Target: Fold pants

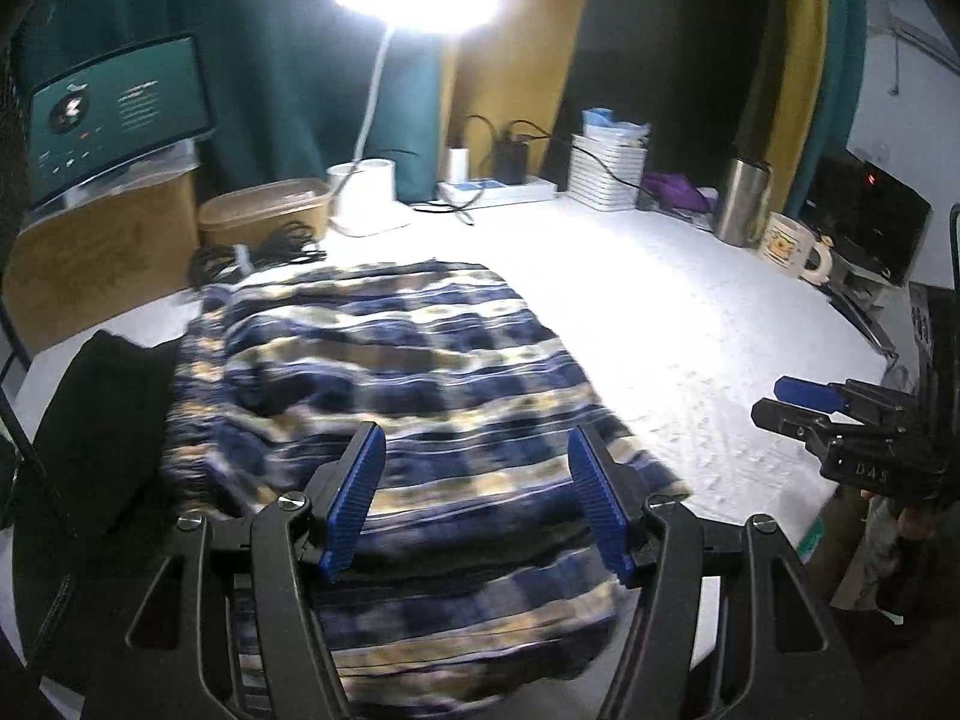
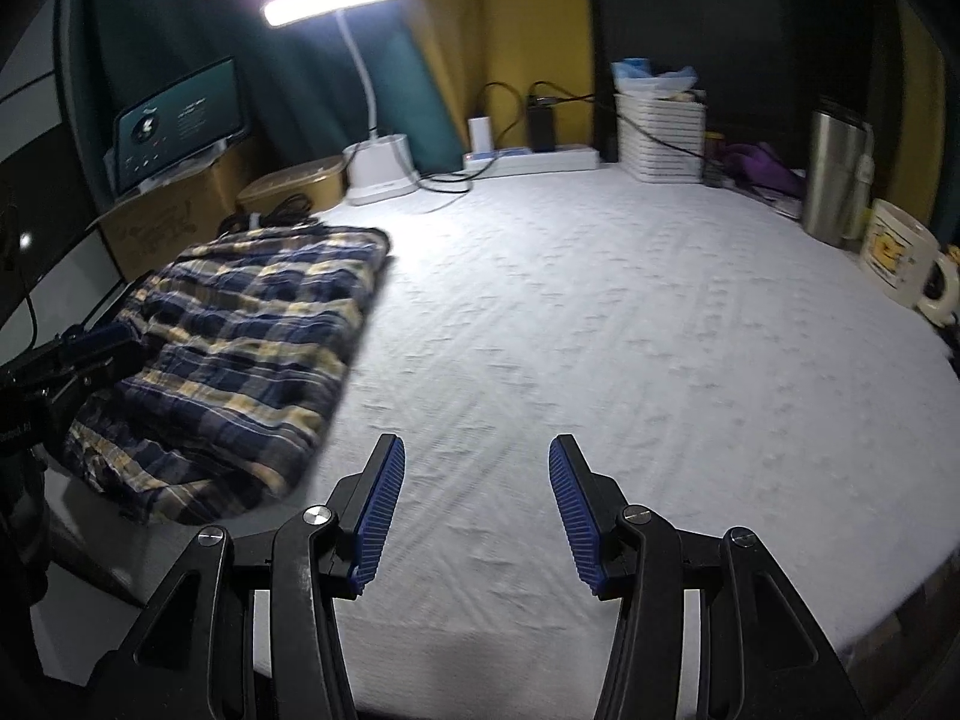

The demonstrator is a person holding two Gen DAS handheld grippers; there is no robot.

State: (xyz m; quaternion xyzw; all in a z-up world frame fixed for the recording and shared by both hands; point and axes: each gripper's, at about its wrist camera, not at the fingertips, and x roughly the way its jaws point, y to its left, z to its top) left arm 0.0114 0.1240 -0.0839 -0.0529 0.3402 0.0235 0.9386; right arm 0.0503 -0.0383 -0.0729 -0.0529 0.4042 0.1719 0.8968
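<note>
Plaid pants folded into a compact bundle at the left of the white table, long axis running near to far. Directly under left gripper, jaws apart and empty. Well left of right gripper, likewise parted over bare cloth.

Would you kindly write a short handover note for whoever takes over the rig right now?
Left gripper: open, empty, over the pants.
Right gripper: open, empty, over bare white table, beside the pants.
Pants: plaid, in a folded bundle near the table's left edge, still a bit rumpled.
Done: folding seems largely complete; both grippers clear of the cloth.
Left: perhaps check the fold and smooth or square the edges.
</note>
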